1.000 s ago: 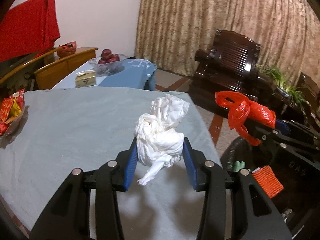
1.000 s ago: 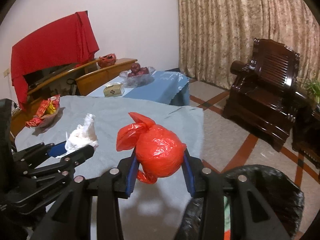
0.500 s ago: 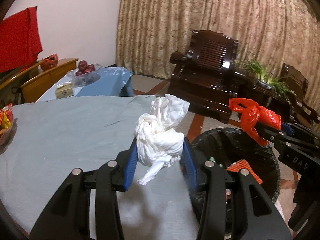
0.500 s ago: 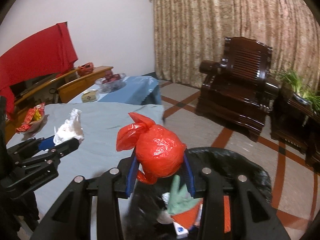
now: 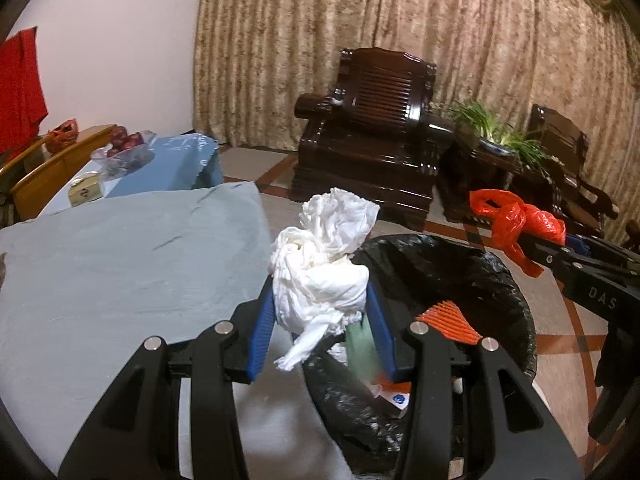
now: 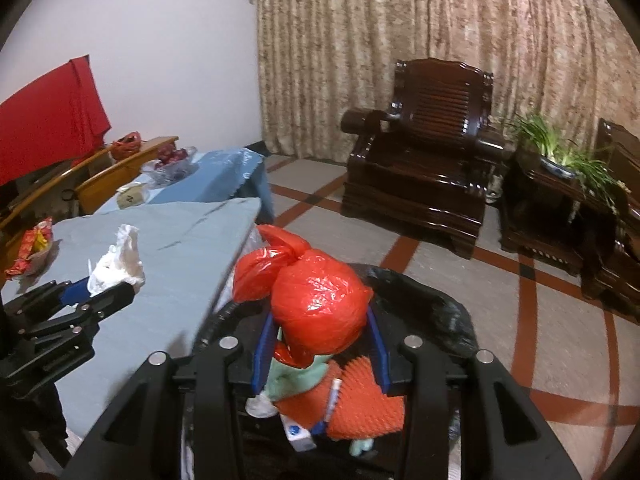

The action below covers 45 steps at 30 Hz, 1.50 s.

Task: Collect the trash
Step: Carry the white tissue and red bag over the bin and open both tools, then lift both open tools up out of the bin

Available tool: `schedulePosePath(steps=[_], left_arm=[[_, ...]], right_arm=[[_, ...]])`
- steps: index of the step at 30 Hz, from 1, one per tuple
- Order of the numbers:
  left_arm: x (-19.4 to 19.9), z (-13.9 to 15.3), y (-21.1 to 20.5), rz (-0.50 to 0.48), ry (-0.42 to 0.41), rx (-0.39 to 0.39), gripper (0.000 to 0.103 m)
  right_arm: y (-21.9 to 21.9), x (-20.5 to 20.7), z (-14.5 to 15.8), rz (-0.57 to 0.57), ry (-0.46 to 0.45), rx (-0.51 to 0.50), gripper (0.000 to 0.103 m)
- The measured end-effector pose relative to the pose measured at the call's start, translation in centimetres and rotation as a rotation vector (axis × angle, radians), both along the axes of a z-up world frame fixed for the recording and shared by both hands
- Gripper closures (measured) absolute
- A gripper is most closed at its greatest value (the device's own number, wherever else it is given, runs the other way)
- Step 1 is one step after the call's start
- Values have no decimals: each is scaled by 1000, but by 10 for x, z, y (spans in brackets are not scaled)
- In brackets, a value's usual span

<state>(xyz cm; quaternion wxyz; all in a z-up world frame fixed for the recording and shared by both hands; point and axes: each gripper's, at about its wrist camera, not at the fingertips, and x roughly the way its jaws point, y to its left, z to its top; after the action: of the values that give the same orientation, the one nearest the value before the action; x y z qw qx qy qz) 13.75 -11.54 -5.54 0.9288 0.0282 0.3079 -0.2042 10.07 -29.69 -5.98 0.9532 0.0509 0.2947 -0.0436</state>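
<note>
Clamping a knotted red plastic bag [image 6: 320, 300], the right gripper [image 6: 320, 344] sits above the black-lined bin [image 6: 448, 312], nearer than the left gripper [image 5: 320, 320] clamping crumpled white tissue [image 5: 320, 280].

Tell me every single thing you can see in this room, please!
tissue wad: one, white, clamped in the left gripper
knotted bag: one, red, clamped in the right gripper
bin: one, black liner, on the floor beside the table, trash inside
table: one, grey cloth, left
snack packets: red and yellow, table's far left
fruit bowl: one, clear, red fruit, on the blue-covered table
armchair: one, dark wood, before the curtain
plant: green, right of the armchair
curtain: beige, back wall
left gripper: black, blue pads
right gripper: black, blue pads, above the bin
</note>
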Motion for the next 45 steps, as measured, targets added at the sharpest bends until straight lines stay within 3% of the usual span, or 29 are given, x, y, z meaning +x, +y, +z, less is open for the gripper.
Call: schedulePosePath(steps=[23,25,26,27,31,34,45], left_arm=[[39,-50,-72,-138,44,-6,59],[43,-55,-76,-151,57,-11,48],[47,-57,-78,-164,69,-21,42],[49,-59,-78,-165,75,-24,33],[53,-61,-72,-147,79,-31,19],[55,-59,-59,-122,68,-19,15],[41,-27,-13,-15,30,23,9]], right_arm=[[-43,17,-41,-52,44,0,63],[-46,20,-47,-56,52,1,55],[-48,22,-49,-60,57,-5,41],[-49,23,-51,-72,60,-10,35],[-57,19,-52,-105,44,-18,18],[-60,13,-48,-128,25,-23,6],[-40,-1,-33,-82,12,24,6]])
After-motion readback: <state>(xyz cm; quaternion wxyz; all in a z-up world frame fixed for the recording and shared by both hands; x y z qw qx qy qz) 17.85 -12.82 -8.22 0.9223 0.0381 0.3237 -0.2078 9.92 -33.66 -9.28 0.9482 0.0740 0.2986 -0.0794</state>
